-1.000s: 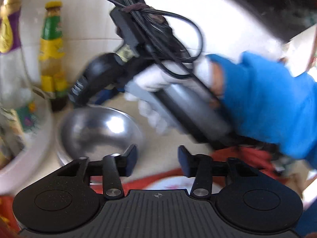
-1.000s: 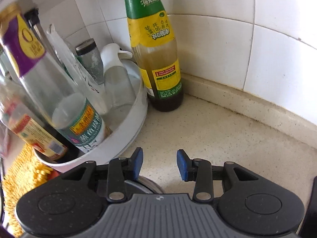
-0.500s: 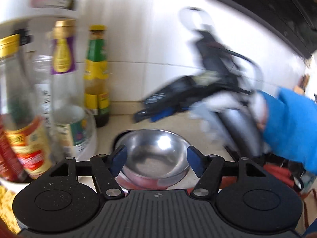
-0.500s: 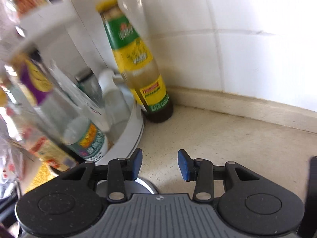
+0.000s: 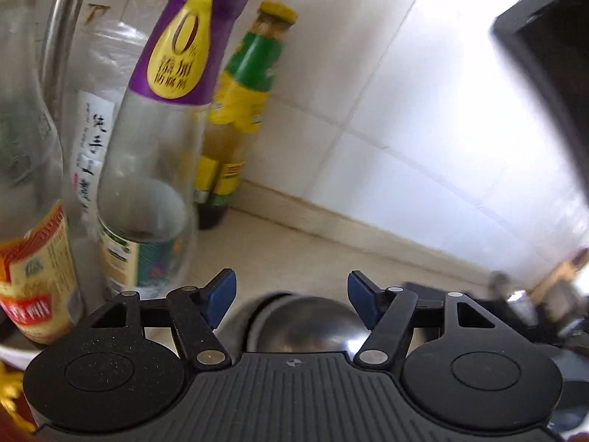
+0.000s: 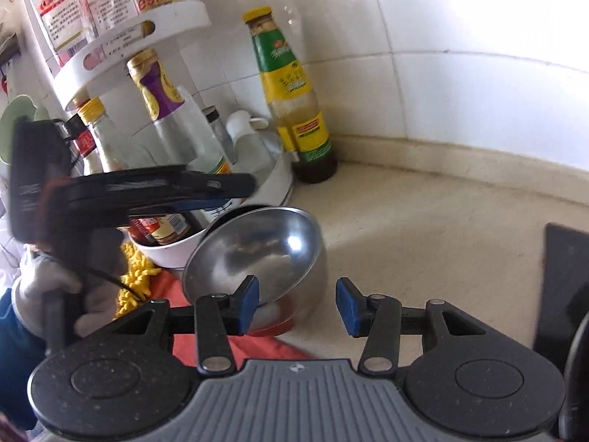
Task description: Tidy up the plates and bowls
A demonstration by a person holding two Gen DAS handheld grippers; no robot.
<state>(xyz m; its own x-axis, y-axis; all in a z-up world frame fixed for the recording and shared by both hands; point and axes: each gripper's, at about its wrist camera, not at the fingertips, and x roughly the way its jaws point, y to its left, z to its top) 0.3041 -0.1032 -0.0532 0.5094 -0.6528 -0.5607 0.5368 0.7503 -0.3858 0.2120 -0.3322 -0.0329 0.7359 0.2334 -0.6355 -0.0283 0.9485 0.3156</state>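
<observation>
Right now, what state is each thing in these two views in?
Shiny steel bowl: tilted, empty, resting on a red-rimmed plate.
Left claw: closing slightly, nothing between its pads.
Right claw: opening, nothing gripped.
Green-and-yellow labelled sauce bottle: upright, capped.
Purple-labelled clear bottle: upright, nearly empty.

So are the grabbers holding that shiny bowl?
No. The left gripper is closing and the right gripper opening, but neither has anything between its jaws. The metal bowl sits tilted, unheld.
</observation>
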